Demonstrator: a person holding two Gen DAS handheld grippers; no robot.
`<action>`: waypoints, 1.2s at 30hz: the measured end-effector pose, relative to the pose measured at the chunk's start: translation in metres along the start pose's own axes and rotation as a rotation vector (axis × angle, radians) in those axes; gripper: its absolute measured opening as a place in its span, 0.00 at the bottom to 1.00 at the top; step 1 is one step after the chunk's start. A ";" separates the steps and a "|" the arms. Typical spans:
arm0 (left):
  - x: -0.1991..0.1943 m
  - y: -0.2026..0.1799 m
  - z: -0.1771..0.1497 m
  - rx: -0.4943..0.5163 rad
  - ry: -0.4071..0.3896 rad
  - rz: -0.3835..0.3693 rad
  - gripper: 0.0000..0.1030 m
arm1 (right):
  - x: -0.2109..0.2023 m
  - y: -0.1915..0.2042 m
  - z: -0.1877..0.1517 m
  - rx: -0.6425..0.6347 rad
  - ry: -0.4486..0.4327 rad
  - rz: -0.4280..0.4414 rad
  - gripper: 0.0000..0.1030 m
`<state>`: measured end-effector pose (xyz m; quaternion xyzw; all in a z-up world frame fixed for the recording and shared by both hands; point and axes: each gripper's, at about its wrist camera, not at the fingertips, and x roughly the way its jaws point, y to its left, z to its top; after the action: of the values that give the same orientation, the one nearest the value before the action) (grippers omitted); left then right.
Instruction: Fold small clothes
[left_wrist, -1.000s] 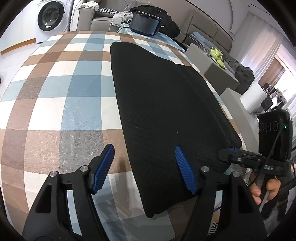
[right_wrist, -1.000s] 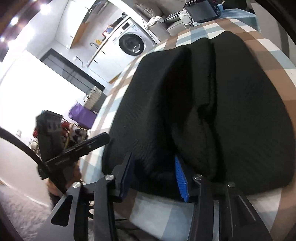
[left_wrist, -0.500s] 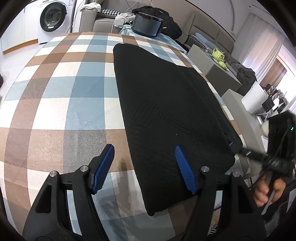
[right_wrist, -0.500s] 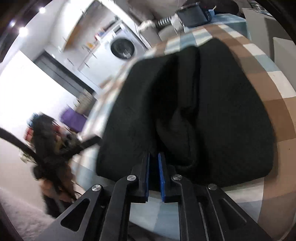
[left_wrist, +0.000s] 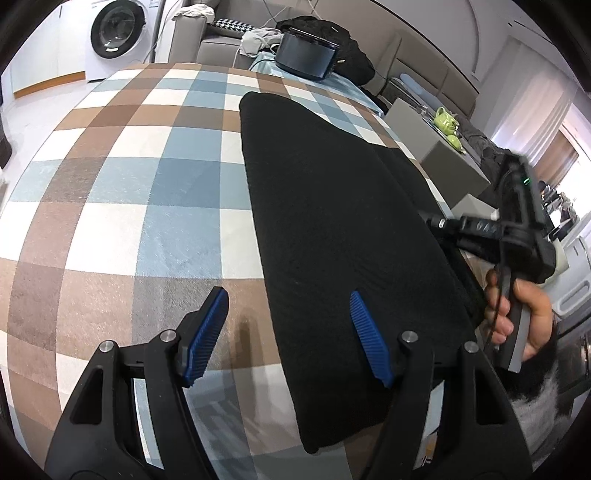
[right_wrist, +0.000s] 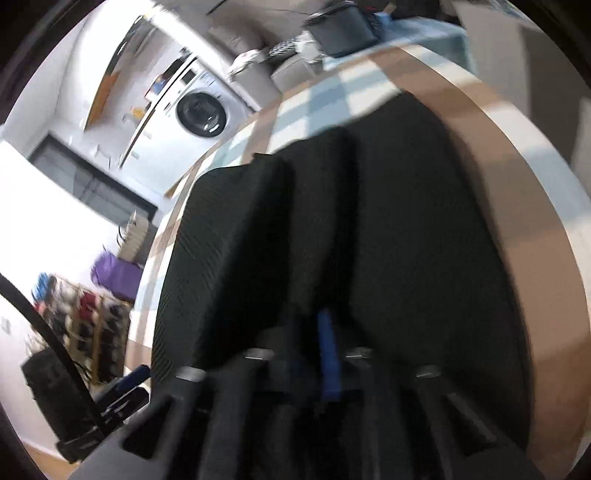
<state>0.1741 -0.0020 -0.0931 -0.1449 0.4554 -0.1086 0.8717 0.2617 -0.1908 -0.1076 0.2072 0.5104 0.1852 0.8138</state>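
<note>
- Black cloth (left_wrist: 332, 229) lies long and flat on our checked table (left_wrist: 122, 192).
- Our right gripper (right_wrist: 314, 354) pinches its edge tight.
- Our left gripper (left_wrist: 291, 332) waits wide, holding nothing.
- We think most folding is left.

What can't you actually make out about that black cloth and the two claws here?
- Right wrist view: motion blur hides how much of the black garment the shut right claw pinches.
- Left wrist view: the garment's near end is covered by the open left claw.
- Garment type: unclear, already folded.
</note>
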 end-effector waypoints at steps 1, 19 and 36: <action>0.001 0.001 0.001 -0.001 0.000 0.002 0.64 | -0.006 0.008 0.004 -0.034 -0.044 0.009 0.05; 0.012 -0.008 -0.002 0.029 0.024 -0.027 0.64 | -0.075 -0.019 -0.109 0.139 -0.017 0.041 0.39; 0.004 -0.014 -0.006 0.040 0.017 -0.045 0.64 | -0.083 -0.017 -0.141 0.121 -0.085 -0.013 0.08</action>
<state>0.1704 -0.0167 -0.0944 -0.1366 0.4571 -0.1384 0.8679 0.1013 -0.2275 -0.1091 0.2605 0.4869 0.1398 0.8219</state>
